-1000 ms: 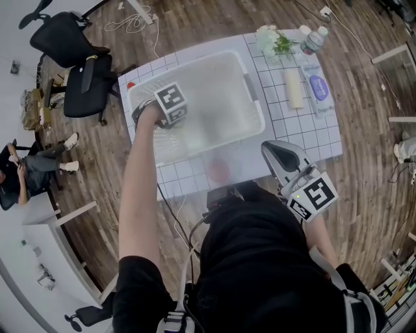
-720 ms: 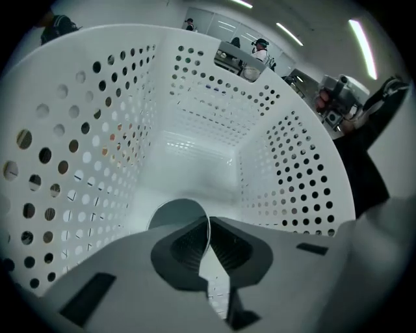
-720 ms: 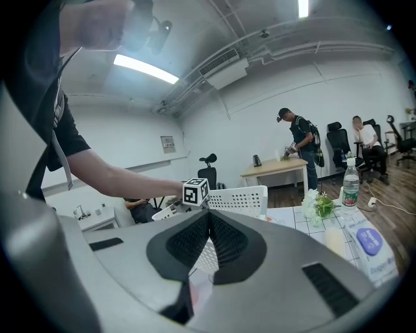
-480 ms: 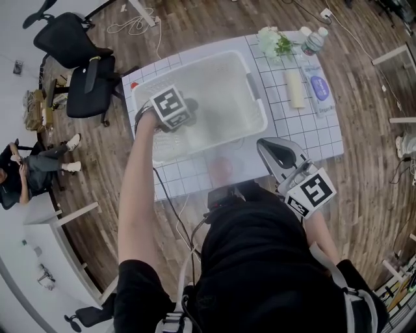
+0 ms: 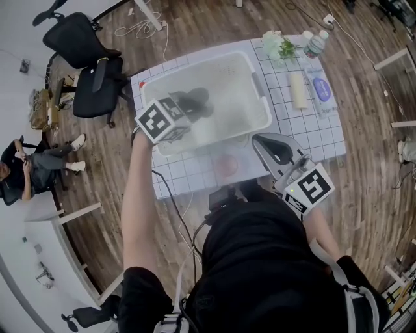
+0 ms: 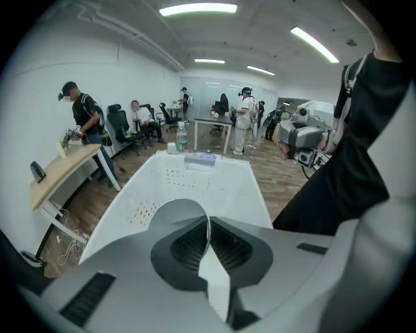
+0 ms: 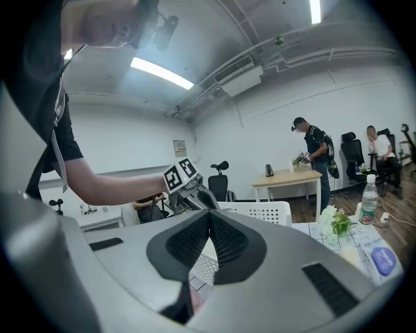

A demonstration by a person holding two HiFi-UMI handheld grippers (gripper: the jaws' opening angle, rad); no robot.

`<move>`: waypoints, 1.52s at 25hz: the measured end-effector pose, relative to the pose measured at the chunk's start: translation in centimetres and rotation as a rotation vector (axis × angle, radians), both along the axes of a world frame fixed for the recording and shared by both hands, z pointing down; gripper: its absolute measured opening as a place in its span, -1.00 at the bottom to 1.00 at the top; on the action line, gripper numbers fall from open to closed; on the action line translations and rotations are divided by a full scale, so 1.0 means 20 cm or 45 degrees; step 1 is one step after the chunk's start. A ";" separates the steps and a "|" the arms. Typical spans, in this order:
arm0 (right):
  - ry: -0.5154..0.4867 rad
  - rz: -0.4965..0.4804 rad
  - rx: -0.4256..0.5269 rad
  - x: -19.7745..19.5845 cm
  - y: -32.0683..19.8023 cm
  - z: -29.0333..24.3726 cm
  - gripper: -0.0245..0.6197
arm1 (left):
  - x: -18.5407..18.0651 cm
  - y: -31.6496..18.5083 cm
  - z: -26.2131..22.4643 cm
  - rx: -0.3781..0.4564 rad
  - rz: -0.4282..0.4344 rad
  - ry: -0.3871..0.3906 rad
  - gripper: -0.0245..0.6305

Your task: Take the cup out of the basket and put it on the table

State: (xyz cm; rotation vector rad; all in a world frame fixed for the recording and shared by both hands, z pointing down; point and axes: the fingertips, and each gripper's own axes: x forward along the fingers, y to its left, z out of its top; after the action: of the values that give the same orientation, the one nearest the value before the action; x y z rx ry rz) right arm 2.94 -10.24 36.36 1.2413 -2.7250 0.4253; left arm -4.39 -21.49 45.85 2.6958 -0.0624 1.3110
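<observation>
One cup (image 6: pixel 174 214) rim pinched in left gripper (image 6: pixel 208 227) above basket (image 6: pixel 195 183); right gripper (image 7: pixel 208 221) closed, empty.

An open-plan office doubling as a lab: black swivel chairs (image 5: pixel 81 49) at ten o'clock on a wood-plank floor (image 5: pixel 370 169); a seated person (image 5: pixel 26 166) at nine o'clock; ceiling strip lights (image 6: pixel 198 9) and exposed ducting (image 7: pixel 244 78) overhead; wooden desks (image 7: pixel 289 175); people standing (image 6: pixel 246 117) among them.

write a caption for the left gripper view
left gripper pinching the cup by its rim over the white basket
</observation>
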 end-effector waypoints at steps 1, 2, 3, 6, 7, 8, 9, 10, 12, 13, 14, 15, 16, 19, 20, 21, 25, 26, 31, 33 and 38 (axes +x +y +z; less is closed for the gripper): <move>-0.001 0.001 0.003 -0.01 0.01 0.00 -0.88 | 0.00 0.02 -0.03 0.022 -0.013 0.033 -0.86; -0.001 0.002 0.007 -0.01 0.02 -0.01 -0.88 | 0.00 0.04 -0.07 0.040 -0.026 0.066 -0.86; -0.002 0.002 0.013 -0.02 0.03 -0.02 -0.88 | 0.00 0.06 -0.10 0.058 -0.041 0.102 -0.86; -0.005 0.002 0.033 -0.05 0.07 -0.05 -0.88 | -0.03 0.12 -0.23 0.117 -0.101 0.237 -0.86; -0.006 0.003 0.039 -0.06 0.08 -0.06 -0.88 | -0.04 0.14 -0.28 0.137 -0.126 0.289 -0.86; -0.007 0.005 0.045 -0.07 0.09 -0.06 -0.88 | -0.05 0.17 -0.33 0.156 -0.152 0.340 -0.86; -0.008 0.008 0.051 -0.08 0.11 -0.07 -0.88 | -0.07 0.20 -0.37 0.174 -0.178 0.388 -0.86; -0.010 0.011 0.056 -0.08 0.13 -0.08 -0.88 | -0.08 0.24 -0.42 0.191 -0.200 0.429 -0.86; -0.011 0.018 0.066 -0.10 0.16 -0.10 -0.88 | -0.10 0.33 -0.51 0.225 -0.234 0.499 -0.86; -0.010 0.021 0.071 -0.12 0.18 -0.11 -0.88 | -0.12 0.37 -0.55 0.242 -0.248 0.527 -0.86; -0.009 0.023 0.075 -0.13 0.20 -0.12 -0.88 | -0.13 0.42 -0.59 0.261 -0.260 0.557 -0.86; -0.007 0.024 0.078 -0.15 0.22 -0.12 -0.88 | -0.14 0.46 -0.63 0.280 -0.269 0.589 -0.86; -0.005 0.025 0.080 -0.16 0.24 -0.12 -0.88 | -0.15 0.51 -0.67 0.299 -0.281 0.621 -0.86; 0.000 0.034 0.078 -0.20 0.31 -0.12 -0.88 | -0.19 0.64 -0.71 0.341 -0.341 0.691 -0.86; 0.001 0.038 0.075 -0.22 0.33 -0.12 -0.88 | -0.20 0.69 -0.70 0.350 -0.362 0.711 -0.86; 0.003 0.042 0.071 -0.24 0.35 -0.12 -0.88 | -0.21 0.73 -0.70 0.357 -0.378 0.737 -0.86; 0.020 0.052 0.051 -0.30 0.46 -0.09 -0.88 | -0.24 0.91 -0.69 0.352 -0.421 0.901 -0.86; 0.026 0.054 0.047 -0.32 0.48 -0.09 -0.88 | -0.25 0.94 -0.69 0.347 -0.434 0.924 -0.86; 0.047 0.084 0.014 -0.39 0.62 -0.05 -0.88 | -0.31 1.07 -0.66 0.331 -0.452 0.955 -0.86; 0.052 0.092 0.007 -0.40 0.67 -0.04 -0.88 | -0.31 1.11 -0.64 0.333 -0.447 0.945 -0.86; 0.049 0.117 0.008 -0.38 0.75 -0.03 -0.88 | -0.30 1.20 -0.64 0.350 -0.436 0.965 -0.86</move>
State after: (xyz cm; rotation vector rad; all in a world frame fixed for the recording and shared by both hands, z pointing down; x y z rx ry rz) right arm -4.73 4.68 35.69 1.3659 -2.6476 0.3979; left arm -10.39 2.49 32.98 3.0247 -0.6159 0.1581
